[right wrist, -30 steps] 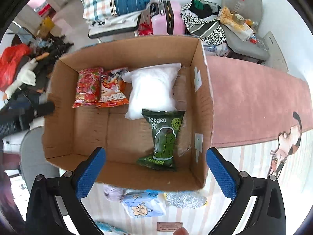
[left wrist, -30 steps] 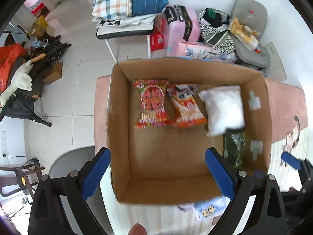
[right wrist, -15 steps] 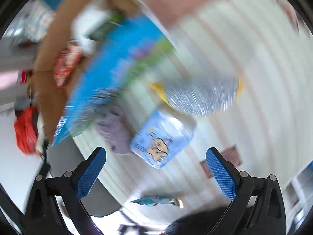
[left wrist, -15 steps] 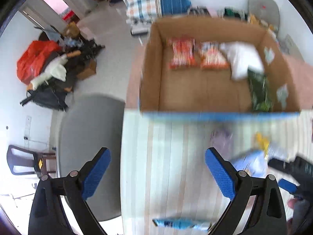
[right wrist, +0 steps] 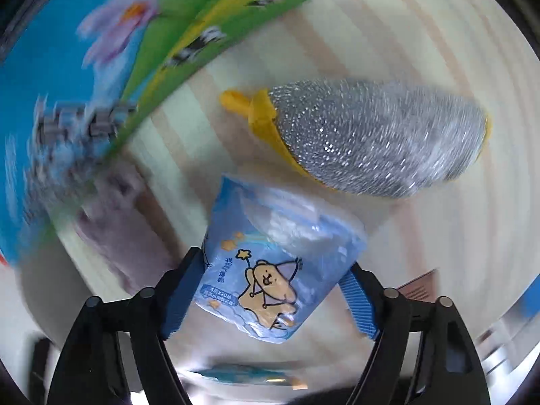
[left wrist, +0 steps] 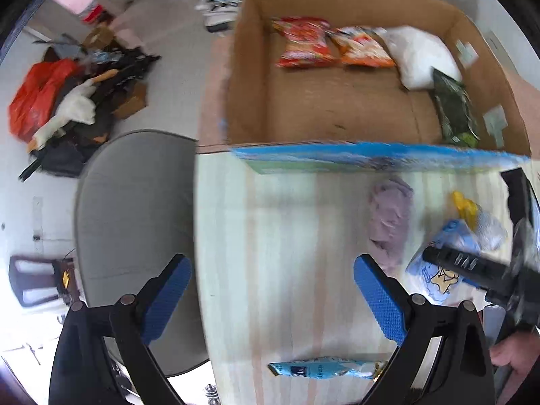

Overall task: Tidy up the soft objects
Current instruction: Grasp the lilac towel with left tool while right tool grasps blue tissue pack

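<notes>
Tissues between closing right gripper (right wrist: 270,297) jaws on the striped tabletop (left wrist: 287,236).
One soft light-blue plastic tissue pack (right wrist: 273,270) printed with a cartoon bear lay between blue pads, apparently touching both; one silver mesh scourer (right wrist: 378,138) just beyond; left gripper (left wrist: 270,300) spread wide, empty; four packets in one cardboard box (left wrist: 249,67).

Your right gripper (right wrist: 270,295) points steeply down, its jaws closing with the blue tissue pack (right wrist: 280,270) between the blue pads, which already touch its sides. Your left gripper (left wrist: 271,298) also points steeply down, jaws wide apart, nothing between them.
</notes>
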Motion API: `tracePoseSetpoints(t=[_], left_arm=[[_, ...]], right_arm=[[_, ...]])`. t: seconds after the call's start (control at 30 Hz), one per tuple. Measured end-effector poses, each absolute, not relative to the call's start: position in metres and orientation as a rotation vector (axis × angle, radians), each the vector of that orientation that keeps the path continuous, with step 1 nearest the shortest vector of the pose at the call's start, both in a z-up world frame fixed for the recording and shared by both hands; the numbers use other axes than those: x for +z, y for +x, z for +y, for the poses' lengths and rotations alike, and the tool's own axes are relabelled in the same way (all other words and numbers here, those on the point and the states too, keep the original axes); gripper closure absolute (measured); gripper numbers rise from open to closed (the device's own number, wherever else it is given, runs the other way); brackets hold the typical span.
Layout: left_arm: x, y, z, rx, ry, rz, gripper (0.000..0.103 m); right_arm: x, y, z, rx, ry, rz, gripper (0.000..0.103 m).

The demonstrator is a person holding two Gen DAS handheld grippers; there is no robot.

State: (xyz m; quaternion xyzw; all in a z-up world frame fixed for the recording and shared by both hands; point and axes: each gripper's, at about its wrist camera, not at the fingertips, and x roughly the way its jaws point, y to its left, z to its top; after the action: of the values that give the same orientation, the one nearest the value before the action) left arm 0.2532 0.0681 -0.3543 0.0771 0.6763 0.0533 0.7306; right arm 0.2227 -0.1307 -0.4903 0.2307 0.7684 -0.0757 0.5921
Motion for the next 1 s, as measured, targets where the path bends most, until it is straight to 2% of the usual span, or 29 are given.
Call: tracePoseSetpoints(t=[0.2,0.33,0.47,0.5,0.53,0.57,0.6,0.63,0.8,0.83,0.87,1.0], left_arm=[[-0.388,0.264,0.025,-0.037,0.187,1.580,0.004],[-0.414,0.275,0.001,-0.103,0.162,1.639,0.004],[-0.444,0.287,-0.008,-0.073,0.148,1.683,0.004],[-0.450,0.289,-0.009,-0.065,0.143,1.692,0.011],[-0.455,0.291,-0.009,-0.057,0.142,1.700,0.030],[-0.460,0.291,-0.008,-0.048,0.139,1.715,0.039],[-0.466,0.291,-0.008,-0.047,0.125,1.735,0.054],[-0.471,0.289,-0.008,-0.040,0.119,1.750,0.061],[-0.468,0.270,0.000,0.002,0.099,1.719,0.062],[-0.468,0.264,0.002,0.007,0.094,1.722,0.062],[-0.469,0.259,0.005,0.012,0.094,1.728,0.062],[-0.468,0.232,0.016,0.022,0.048,1.738,0.062]], right_arm=[[-0.482,0.200,-0.124,-0.005,0.111,1.818,0.029],[-0.470,0.186,-0.138,0.012,0.117,1.770,0.024],[-0.469,0.183,-0.154,0.009,0.259,1.765,0.023],[-0.471,0.183,-0.158,0.003,0.281,1.768,0.023],[-0.473,0.184,-0.161,-0.004,0.294,1.772,0.023],[-0.474,0.185,-0.161,-0.004,0.302,1.771,0.023],[-0.475,0.191,-0.167,-0.003,0.301,1.773,0.023],[-0.477,0.192,-0.165,-0.009,0.287,1.777,0.023],[-0.486,0.197,-0.145,-0.033,0.184,1.785,0.024],[-0.486,0.196,-0.142,-0.038,0.153,1.786,0.028],[-0.486,0.194,-0.139,-0.036,0.126,1.785,0.041],[-0.484,0.177,-0.121,-0.011,0.086,1.777,0.052]])
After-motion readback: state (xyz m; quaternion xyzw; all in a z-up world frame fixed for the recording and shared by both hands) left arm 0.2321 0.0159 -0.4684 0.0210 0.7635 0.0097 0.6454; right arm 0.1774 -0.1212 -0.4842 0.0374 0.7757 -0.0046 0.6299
